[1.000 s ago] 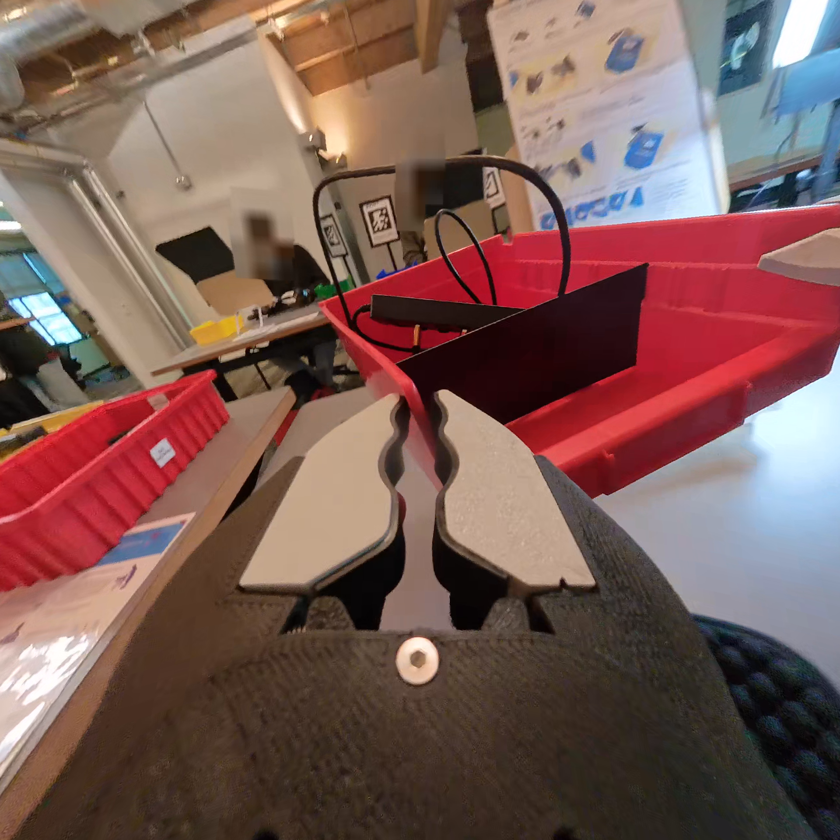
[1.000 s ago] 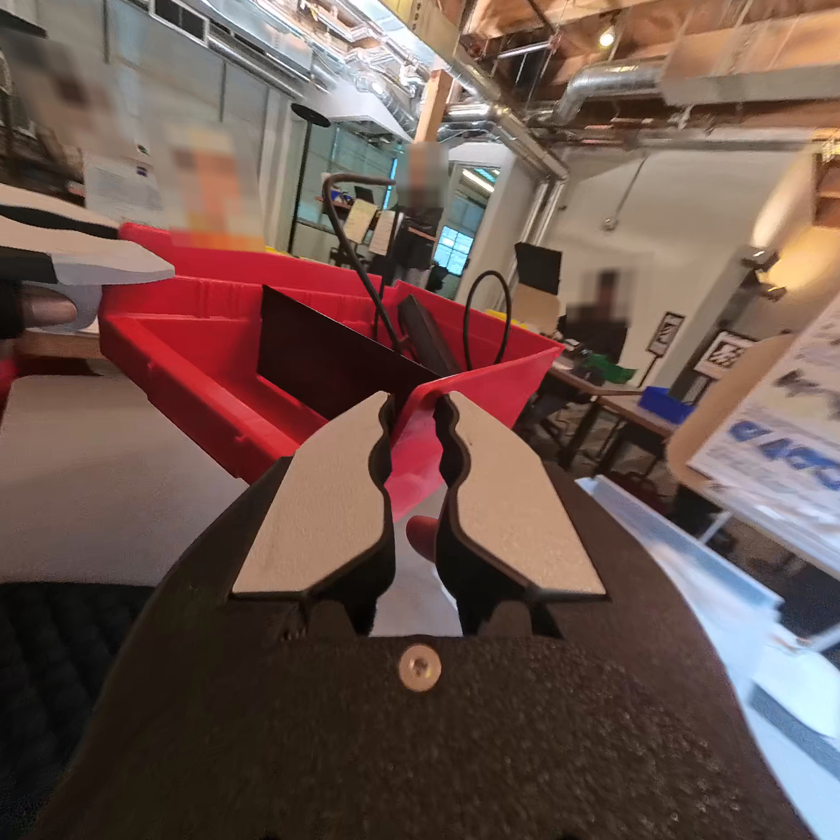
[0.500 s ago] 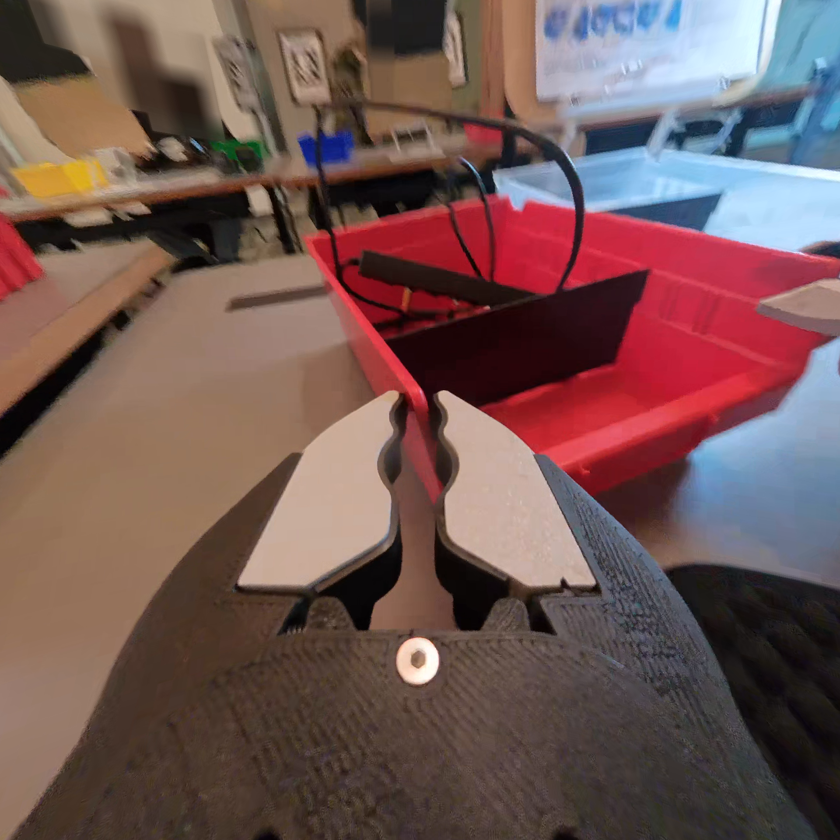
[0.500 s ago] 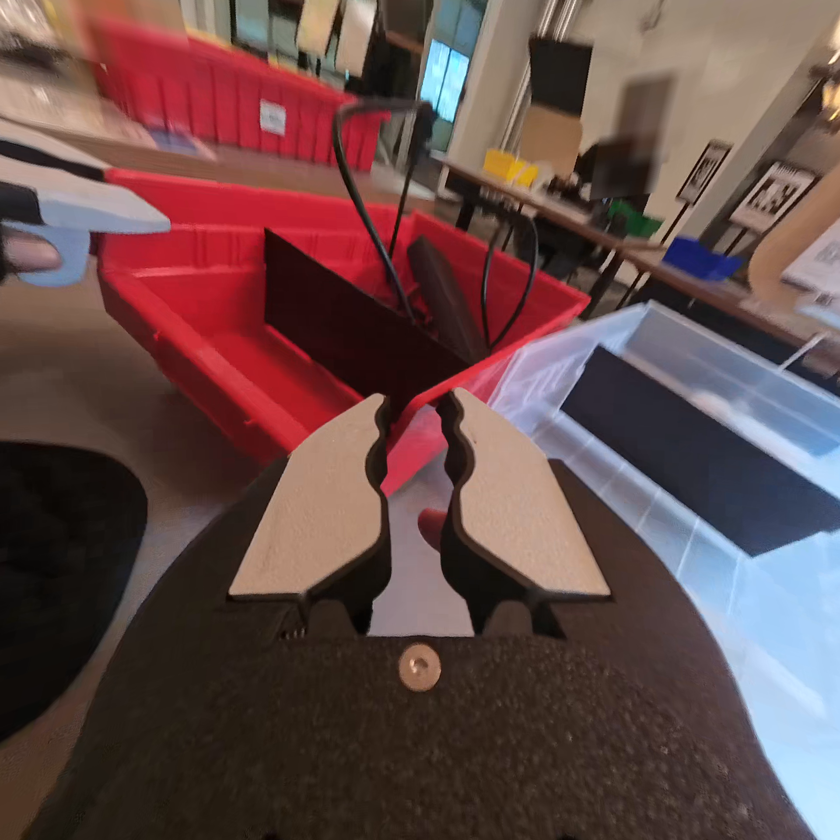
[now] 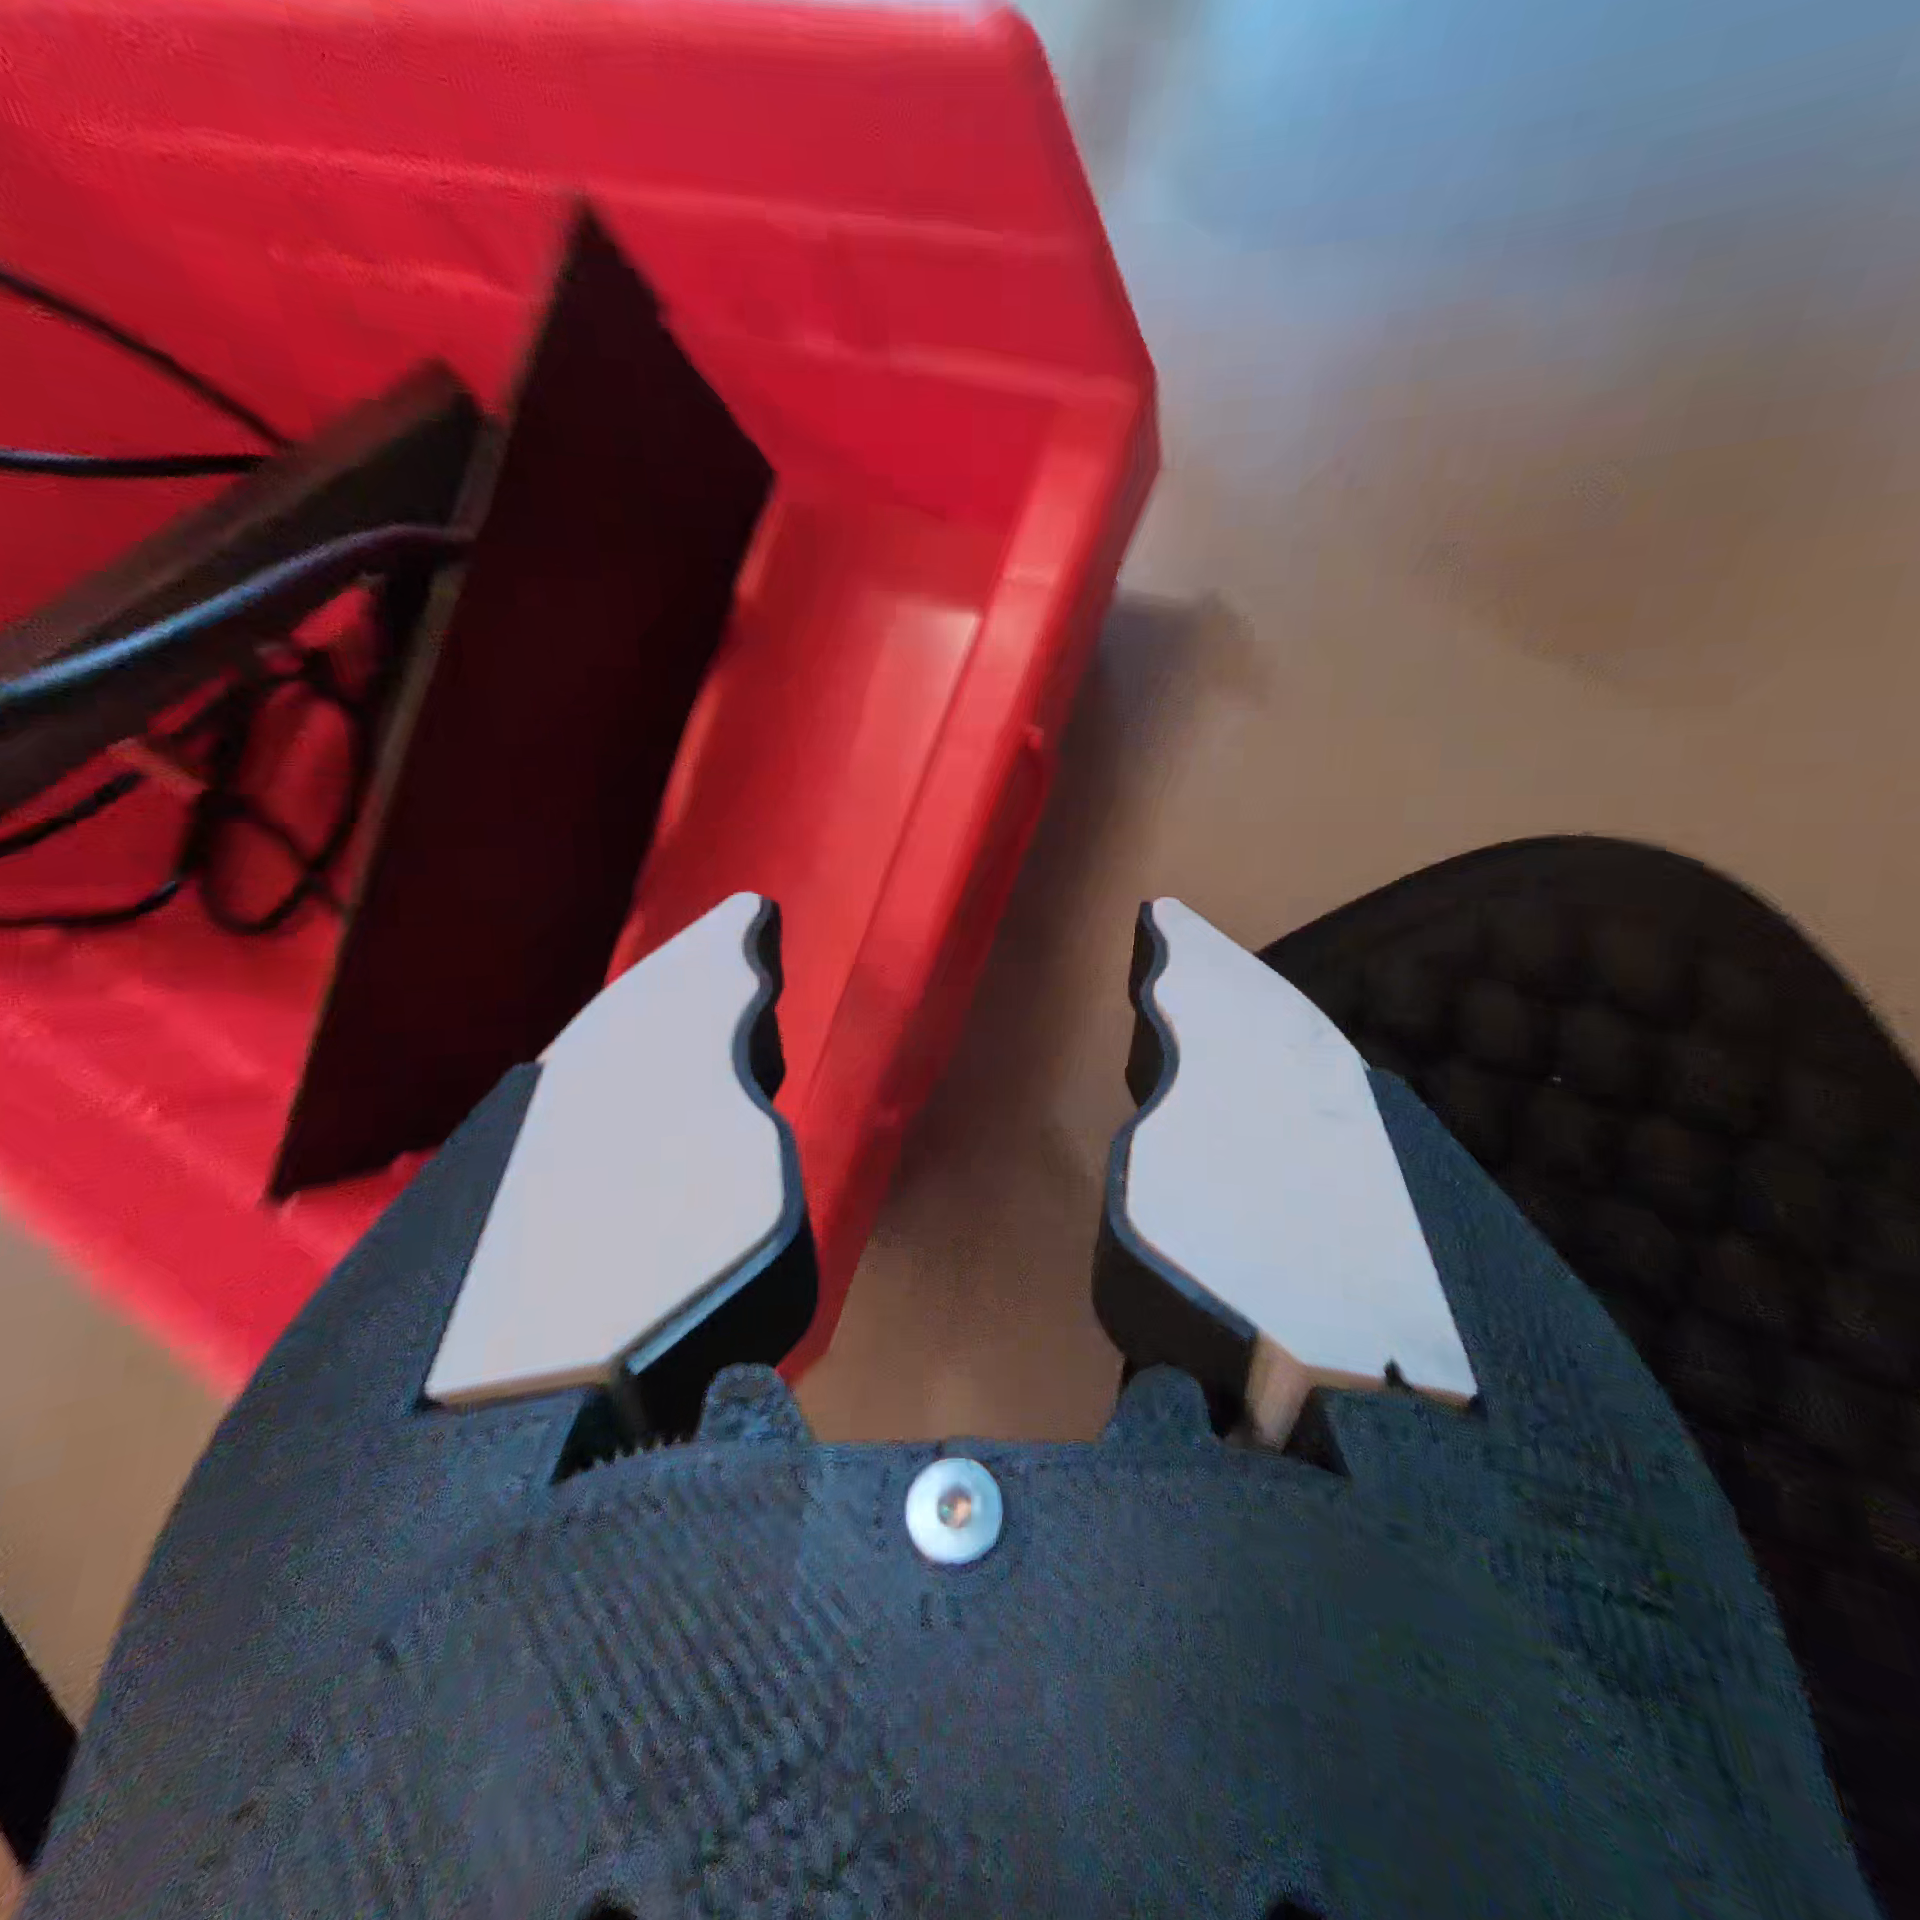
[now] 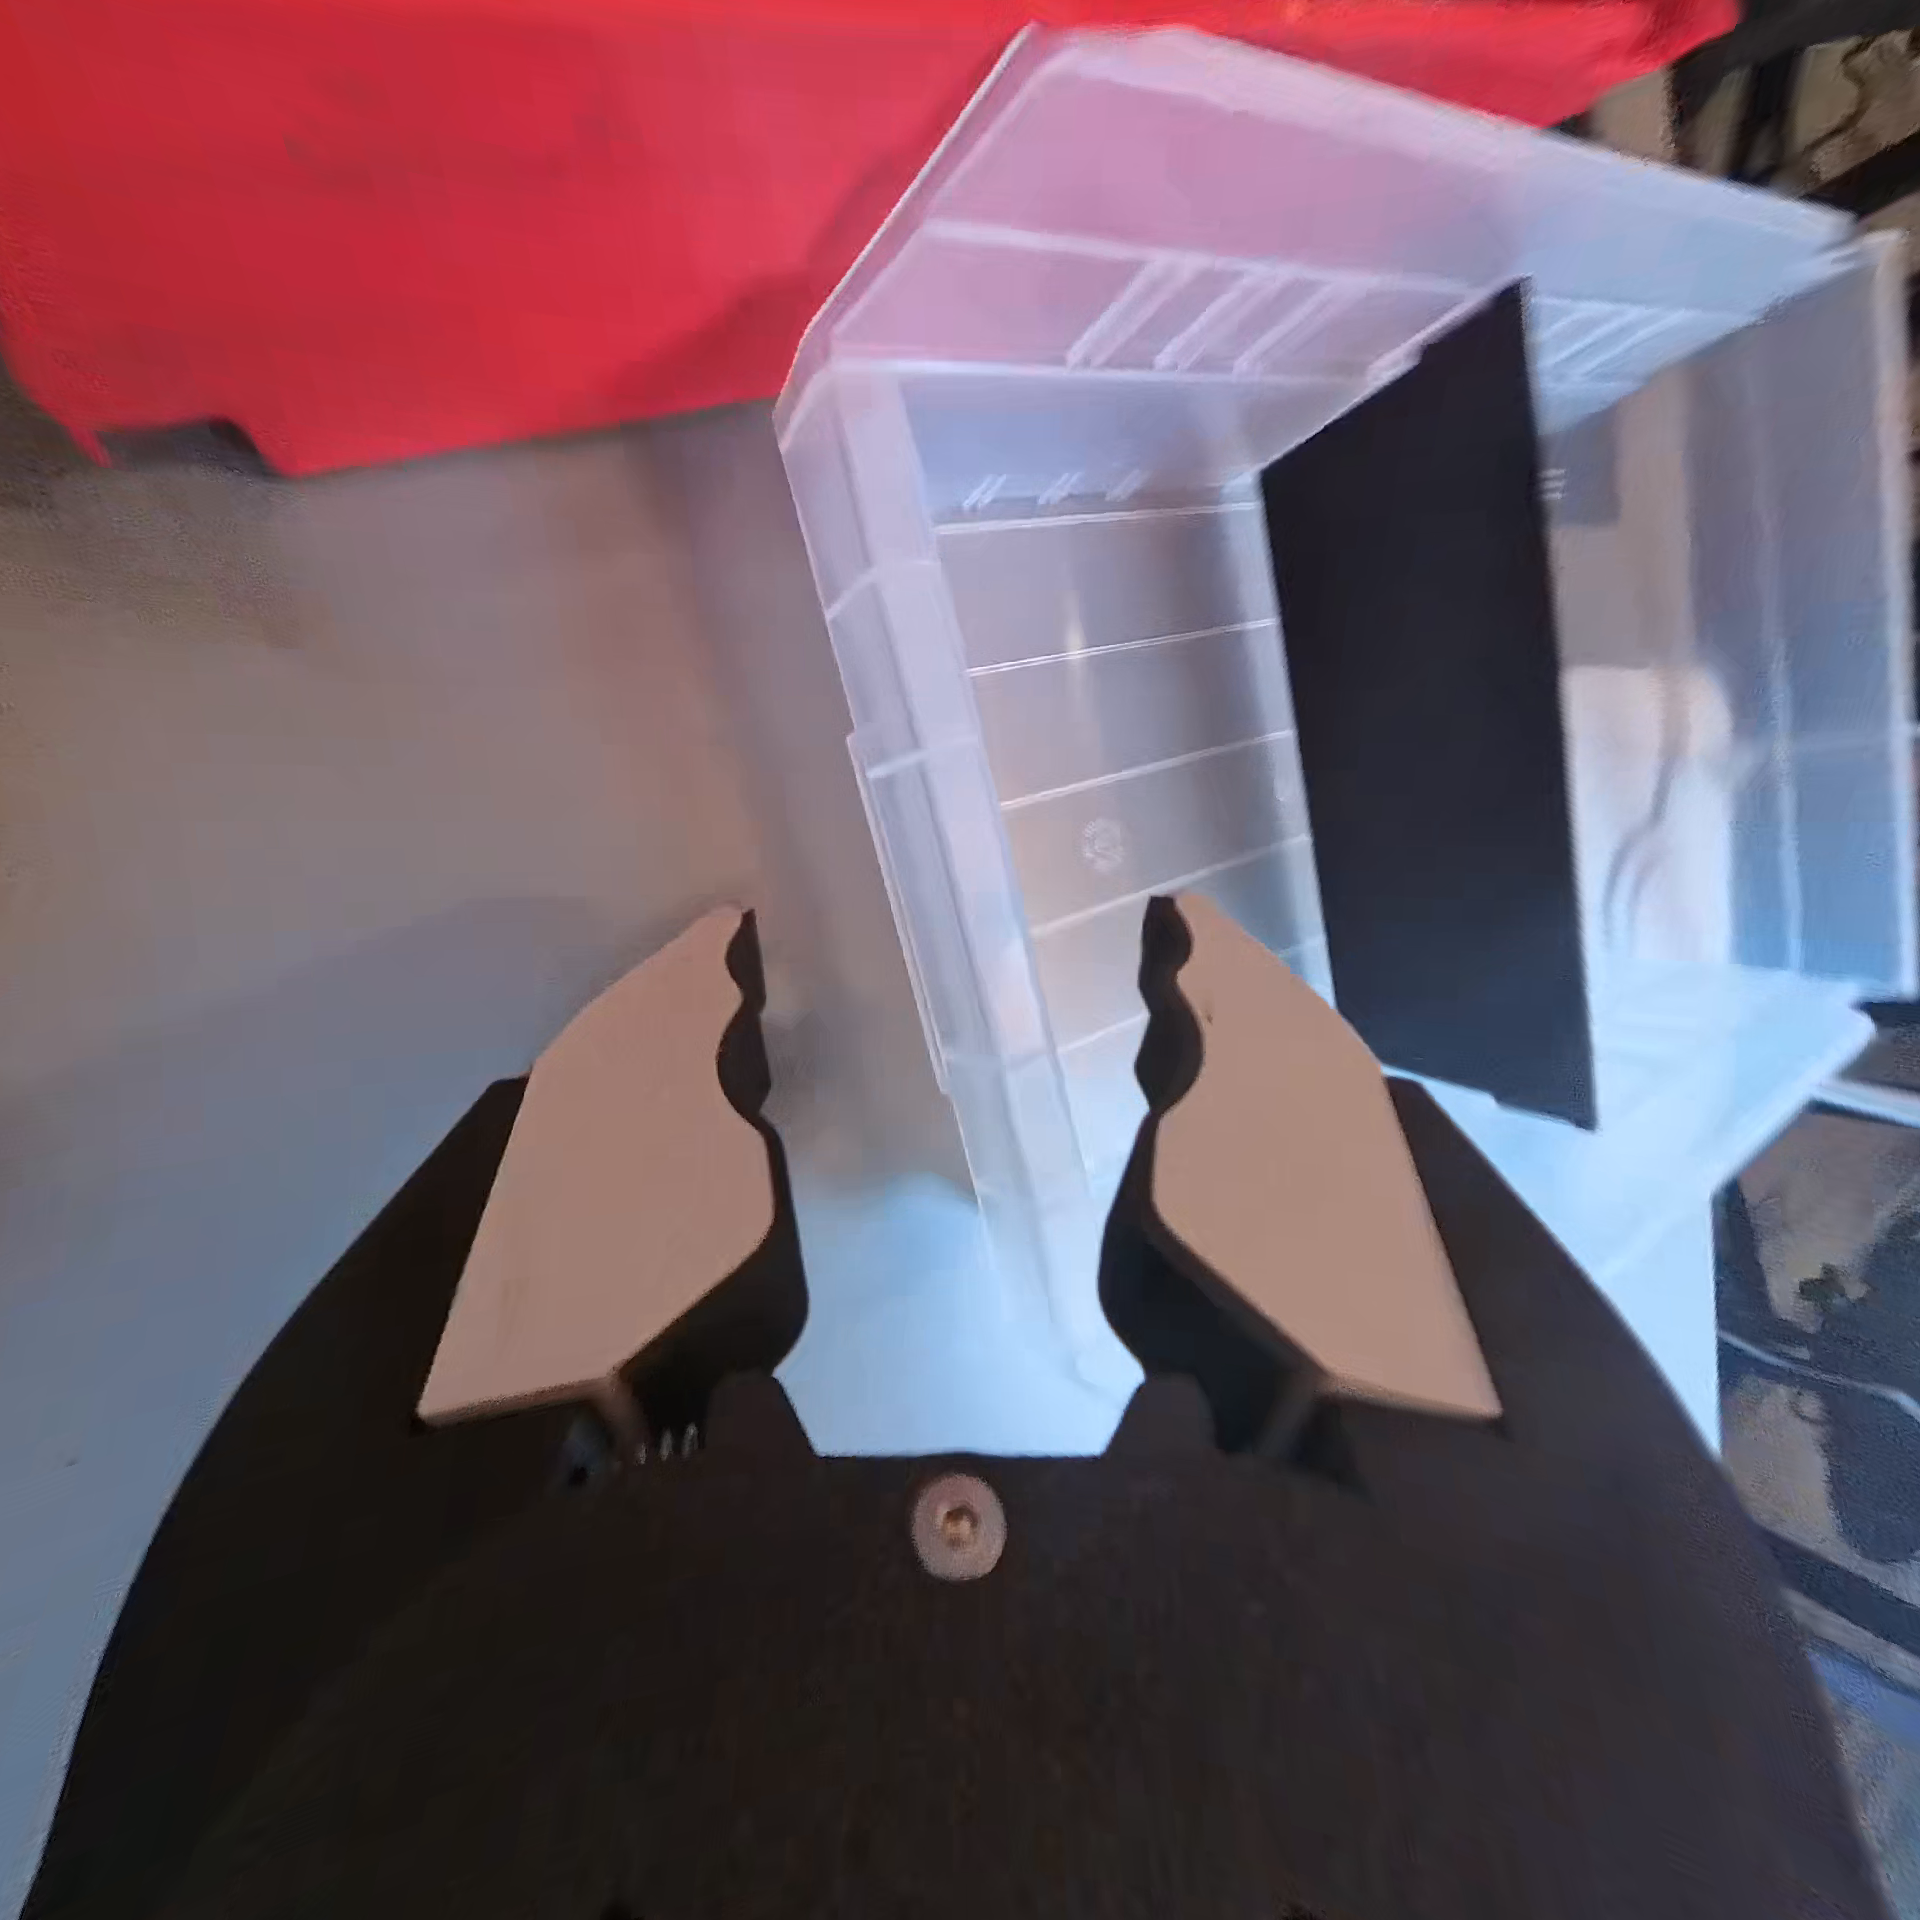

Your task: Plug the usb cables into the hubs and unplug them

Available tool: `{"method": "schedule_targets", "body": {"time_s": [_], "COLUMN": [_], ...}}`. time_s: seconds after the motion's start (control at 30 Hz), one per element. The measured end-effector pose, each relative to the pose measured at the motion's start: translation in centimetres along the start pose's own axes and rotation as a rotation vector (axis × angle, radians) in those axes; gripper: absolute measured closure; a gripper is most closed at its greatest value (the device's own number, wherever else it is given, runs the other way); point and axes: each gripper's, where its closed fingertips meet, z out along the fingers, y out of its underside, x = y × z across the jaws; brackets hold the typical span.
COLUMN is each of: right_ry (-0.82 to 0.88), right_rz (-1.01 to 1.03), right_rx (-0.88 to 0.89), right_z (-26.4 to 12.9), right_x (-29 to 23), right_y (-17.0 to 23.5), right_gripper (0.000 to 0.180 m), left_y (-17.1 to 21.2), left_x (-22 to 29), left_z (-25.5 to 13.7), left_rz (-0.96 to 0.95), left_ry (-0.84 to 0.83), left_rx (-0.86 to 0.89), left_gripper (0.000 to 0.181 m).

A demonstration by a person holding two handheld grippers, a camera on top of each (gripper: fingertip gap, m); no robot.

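Looking down my left gripper (image 5: pixel 956 914), I see it released and grasping nothing, jaws spread above the bare counter (image 5: pixel 1507 499) beside the near right corner of the red bin (image 5: pixel 1081 582). A dark textured mat (image 5: pixel 1662 1143) lies to the right. Beyond the fingers, a black divider (image 5: pixel 520 727) stands upright across the bin, presumably to separate compartments. Past it, in the far left compartment, rests a dark elongated hub (image 5: pixel 208 561) with black usb cables (image 5: pixel 239 862) looped around it; motion blur keeps me from telling whether any plug is seated.

My right gripper (image 6: pixel 951 914) is likewise released and empty, straddling from above the near wall of a clear plastic bin (image 6: pixel 1091 665) without touching it. A second black divider (image 6: pixel 1434 727) stands inside; what lies behind it is hidden. The red bin's outer wall (image 6: pixel 468 208) fills the far left, its interior cut off. I judge both grippers to be positioned for reaching in; plugging has not begun.
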Motion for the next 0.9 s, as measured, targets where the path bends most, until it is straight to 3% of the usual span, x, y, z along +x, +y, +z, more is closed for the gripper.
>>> {"method": "schedule_targets", "body": {"time_s": [0.03,0.17,0.4,0.6,0.9], "right_ry": [-0.024,-0.016,0.008,0.168,0.307], "right_rz": [-0.034,-0.131,-0.008,0.100,0.116], "right_rx": [-0.048,-0.129,-0.098,-0.112,-0.224], "right_z": [1.2,3.8,-1.9,-7.6,-8.1], "right_x": [-0.3,0.0,-2.6,-5.6,-0.2], "right_y": [0.1,1.0,7.3,13.3,20.6], "right_gripper": [0.113,0.148,0.145,0.143,0.145], "left_y": [0.2,-0.4,-1.7,-2.1,-2.0], "left_x": [0.4,0.2,0.9,1.5,-1.6], "left_z": [1.5,4.4,4.9,5.0,6.2], "left_rz": [0.043,0.183,0.194,0.178,0.167], "left_ry": [0.023,0.013,-0.013,0.011,0.018], "left_rx": [-0.058,-0.152,-0.109,-0.034,-0.018], "left_gripper": [0.118,0.148,0.152,0.153,0.153]}}
